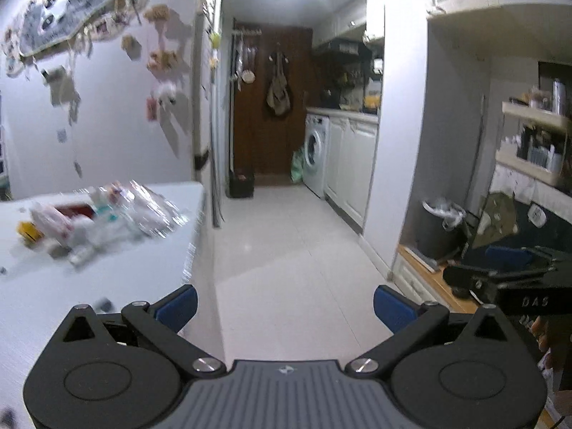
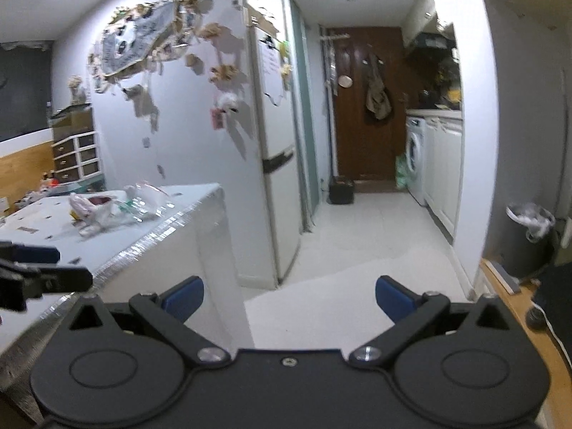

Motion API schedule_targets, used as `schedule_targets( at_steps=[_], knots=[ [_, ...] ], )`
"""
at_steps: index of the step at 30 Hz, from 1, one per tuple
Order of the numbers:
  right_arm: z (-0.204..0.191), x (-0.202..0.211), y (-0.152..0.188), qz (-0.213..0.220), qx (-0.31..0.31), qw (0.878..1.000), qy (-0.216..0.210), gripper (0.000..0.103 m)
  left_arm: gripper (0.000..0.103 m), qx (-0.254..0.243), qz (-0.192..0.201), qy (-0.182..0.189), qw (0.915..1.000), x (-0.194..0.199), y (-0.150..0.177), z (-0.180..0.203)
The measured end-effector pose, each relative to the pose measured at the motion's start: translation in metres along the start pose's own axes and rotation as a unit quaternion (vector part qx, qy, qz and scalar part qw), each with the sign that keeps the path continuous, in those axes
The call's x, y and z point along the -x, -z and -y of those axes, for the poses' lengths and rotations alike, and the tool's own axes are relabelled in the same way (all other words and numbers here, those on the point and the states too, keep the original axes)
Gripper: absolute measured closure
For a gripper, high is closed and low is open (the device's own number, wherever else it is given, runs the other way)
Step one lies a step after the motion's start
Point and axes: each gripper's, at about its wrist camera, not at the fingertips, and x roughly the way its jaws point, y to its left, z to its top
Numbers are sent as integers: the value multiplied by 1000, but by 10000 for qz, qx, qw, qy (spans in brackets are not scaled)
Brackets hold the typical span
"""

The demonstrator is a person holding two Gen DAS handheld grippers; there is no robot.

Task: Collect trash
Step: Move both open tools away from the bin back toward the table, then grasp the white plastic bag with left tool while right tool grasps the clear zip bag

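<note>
I see the trash pile (image 2: pixel 118 207) lying far left on the white counter (image 2: pixel 186 214), stretched along its far edge. My left gripper (image 1: pixel 284 309) and right gripper (image 2: pixel 289 300) are both spread wide, holding nothing, over open floor (image 2: pixel 357 250).

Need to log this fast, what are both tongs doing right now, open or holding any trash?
Left tongs: open, holding nothing.
Right tongs: open, holding nothing.

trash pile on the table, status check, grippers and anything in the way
Left gripper open, empty. Right gripper open, empty. Trash pile untouched on white table. Lined bin at right wall; floor between clear.
</note>
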Motion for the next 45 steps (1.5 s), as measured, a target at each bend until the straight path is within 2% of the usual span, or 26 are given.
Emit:
schedule_targets(
  at_steps=[10, 15, 21, 26, 31, 35, 40, 45],
  knots=[
    [-64, -42, -45, 216, 333, 9978, -527, 0, 0, 43, 365, -757, 9965, 28, -45, -74],
    [-91, -71, -61, 323, 447, 9954, -789, 0, 0, 455, 378, -1104, 9921, 17, -69, -124],
    [-115, -116, -72, 343, 410, 9926, -1089, 0, 0, 1185, 218, -1364, 9833, -18, -86, -183],
    [-130, -151, -71, 293, 485, 9894, -1337, 0, 0, 1959, -9, -1341, 9714, -62, -86, -228],
    [-137, -178, -72, 234, 614, 9875, -1435, 0, 0, 2808, -191, -1419, 9490, -104, -72, -268],
    [-140, -199, -78, 221, 626, 9877, -1415, 0, 3, 3063, -287, -1563, 9386, -130, -66, -283],
    [-150, -229, -85, 93, 826, 9871, -1367, 0, 11, 2967, -315, -1753, 9382, -151, -64, -286],
    [-166, -259, -89, -119, 1122, 9826, -1473, 0, 12, 2484, -384, -1932, 9484, -166, -63, -284]
  ],
)
